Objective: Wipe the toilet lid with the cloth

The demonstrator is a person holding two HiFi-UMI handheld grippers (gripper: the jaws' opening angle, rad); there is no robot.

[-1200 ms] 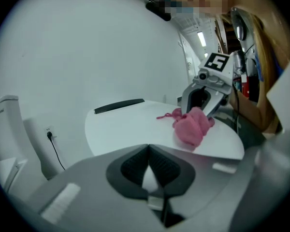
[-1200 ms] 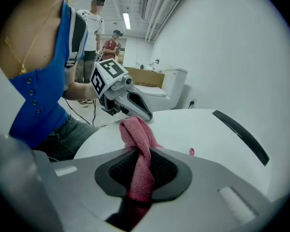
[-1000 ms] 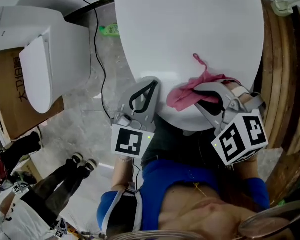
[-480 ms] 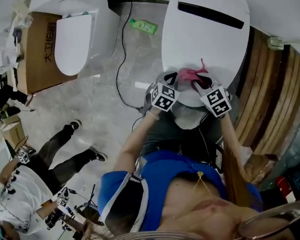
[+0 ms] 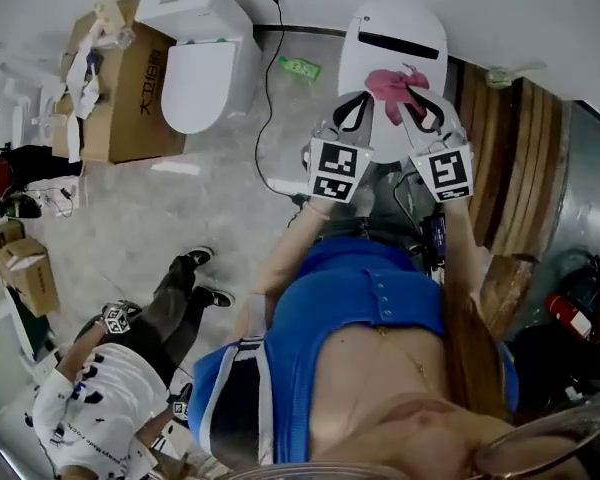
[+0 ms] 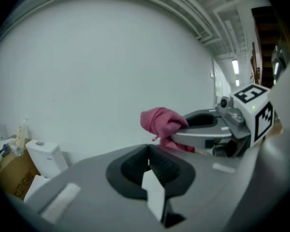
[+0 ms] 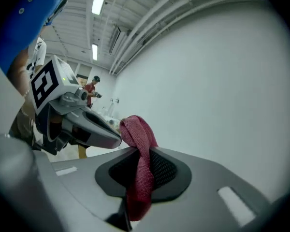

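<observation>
The right gripper (image 7: 138, 151) was clenched on a crumpled pink woven cloth (image 7: 137, 129), a fold bulging above the jaws and the tail hanging below them. The left gripper (image 6: 149, 154) had its jaws pressed together with nothing between them. In the head view both grippers sat side by side at upper centre, the cloth showing between their tips against the closed white oval toilet lid (image 5: 392, 23); whether it touched the lid could not be told. A second white toilet (image 5: 205, 68) and a brown cardboard box (image 5: 130, 83) stood at upper left.
</observation>
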